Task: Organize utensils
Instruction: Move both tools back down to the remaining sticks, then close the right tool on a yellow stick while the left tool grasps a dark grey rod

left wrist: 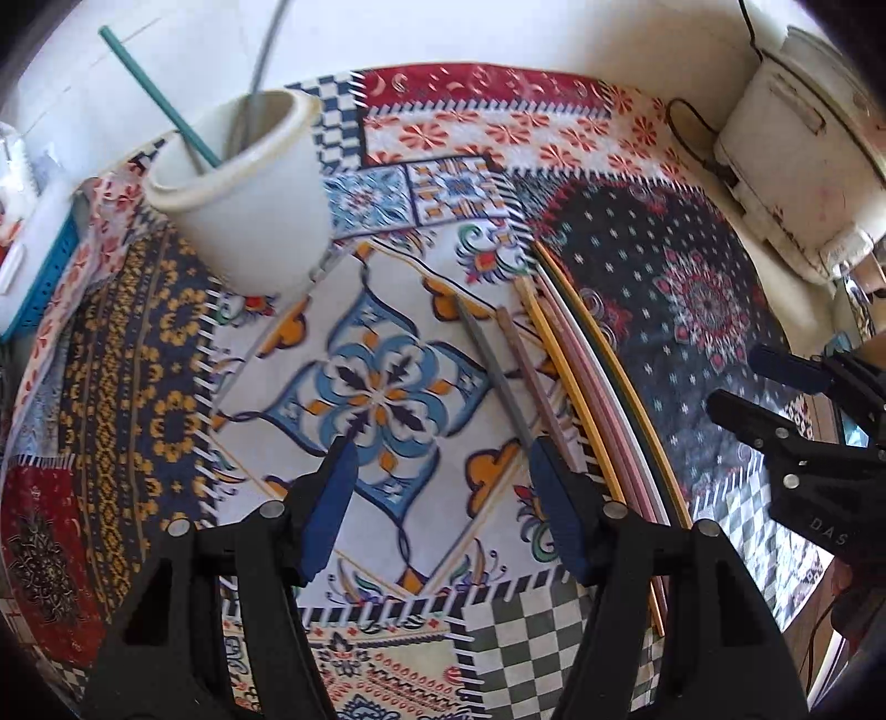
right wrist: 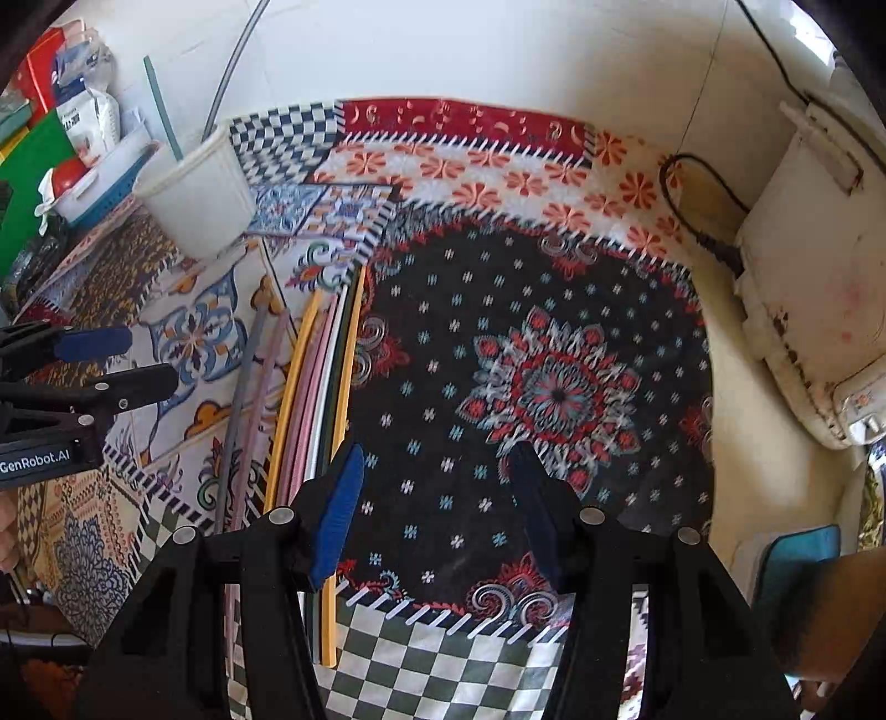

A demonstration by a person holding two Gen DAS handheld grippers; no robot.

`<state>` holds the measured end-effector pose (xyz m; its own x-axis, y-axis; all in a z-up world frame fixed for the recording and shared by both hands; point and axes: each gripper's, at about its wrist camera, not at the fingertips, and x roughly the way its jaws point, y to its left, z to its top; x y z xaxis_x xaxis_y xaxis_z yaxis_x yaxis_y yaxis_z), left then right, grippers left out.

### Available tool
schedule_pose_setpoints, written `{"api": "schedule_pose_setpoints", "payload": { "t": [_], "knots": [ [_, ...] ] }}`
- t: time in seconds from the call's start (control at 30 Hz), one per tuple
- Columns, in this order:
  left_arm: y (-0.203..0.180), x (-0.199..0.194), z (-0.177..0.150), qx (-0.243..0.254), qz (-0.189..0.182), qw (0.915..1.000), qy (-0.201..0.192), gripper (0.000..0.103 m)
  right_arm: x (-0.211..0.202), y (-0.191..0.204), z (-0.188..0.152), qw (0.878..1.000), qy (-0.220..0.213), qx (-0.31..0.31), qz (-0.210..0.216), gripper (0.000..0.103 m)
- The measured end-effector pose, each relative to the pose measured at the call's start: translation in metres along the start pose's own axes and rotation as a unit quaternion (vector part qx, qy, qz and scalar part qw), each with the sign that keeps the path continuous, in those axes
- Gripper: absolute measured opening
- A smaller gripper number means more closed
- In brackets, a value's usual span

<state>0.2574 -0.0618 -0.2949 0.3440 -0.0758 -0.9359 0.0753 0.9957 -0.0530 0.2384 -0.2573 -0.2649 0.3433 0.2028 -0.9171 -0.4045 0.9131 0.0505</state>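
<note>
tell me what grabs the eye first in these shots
The loud patchwork tablecloth covers the whole table. A row of coloured chopsticks lies down its middle, between the open left gripper and right gripper. At the far left stands a white cup holding a teal stick.

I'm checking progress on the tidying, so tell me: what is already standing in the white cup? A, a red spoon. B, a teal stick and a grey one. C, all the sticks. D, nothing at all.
B: a teal stick and a grey stick lean out of the white cup, while the other sticks lie flat on the patterned cloth.
</note>
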Motion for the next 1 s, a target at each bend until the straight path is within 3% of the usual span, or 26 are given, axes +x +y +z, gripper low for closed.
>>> {"api": "schedule_pose_setpoints", "payload": {
  "t": [0.23, 0.43, 0.57, 0.7, 0.93, 1.0],
  "knots": [
    [-0.008, 0.020, -0.002, -0.001, -0.028, 0.9992, 0.030, 0.041, 0.011, 0.007, -0.010, 1.000, 0.009, -0.007, 0.010, 0.051],
    [-0.015, 0.027, 0.001, 0.004, -0.038, 0.9988, 0.031, 0.036, 0.019, 0.014, -0.010, 0.999, 0.014, -0.016, 0.026, 0.049],
    [-0.014, 0.030, 0.003, 0.008, -0.040, 0.9987, 0.031, 0.035, 0.027, 0.019, -0.008, 0.999, 0.023, -0.023, 0.032, 0.035],
    [-0.013, 0.033, 0.007, 0.012, -0.036, 0.9990, 0.025, 0.034, 0.031, 0.016, -0.006, 0.998, 0.028, -0.012, 0.052, 0.033],
    [-0.006, 0.036, 0.015, 0.016, -0.023, 0.9994, 0.019, 0.022, 0.037, 0.020, 0.000, 0.998, 0.023, -0.026, 0.054, 0.031],
    [-0.004, 0.036, 0.014, 0.015, -0.024, 0.9994, 0.019, 0.019, 0.039, 0.018, 0.002, 0.998, 0.021, -0.024, 0.052, 0.025]
  ]
}}
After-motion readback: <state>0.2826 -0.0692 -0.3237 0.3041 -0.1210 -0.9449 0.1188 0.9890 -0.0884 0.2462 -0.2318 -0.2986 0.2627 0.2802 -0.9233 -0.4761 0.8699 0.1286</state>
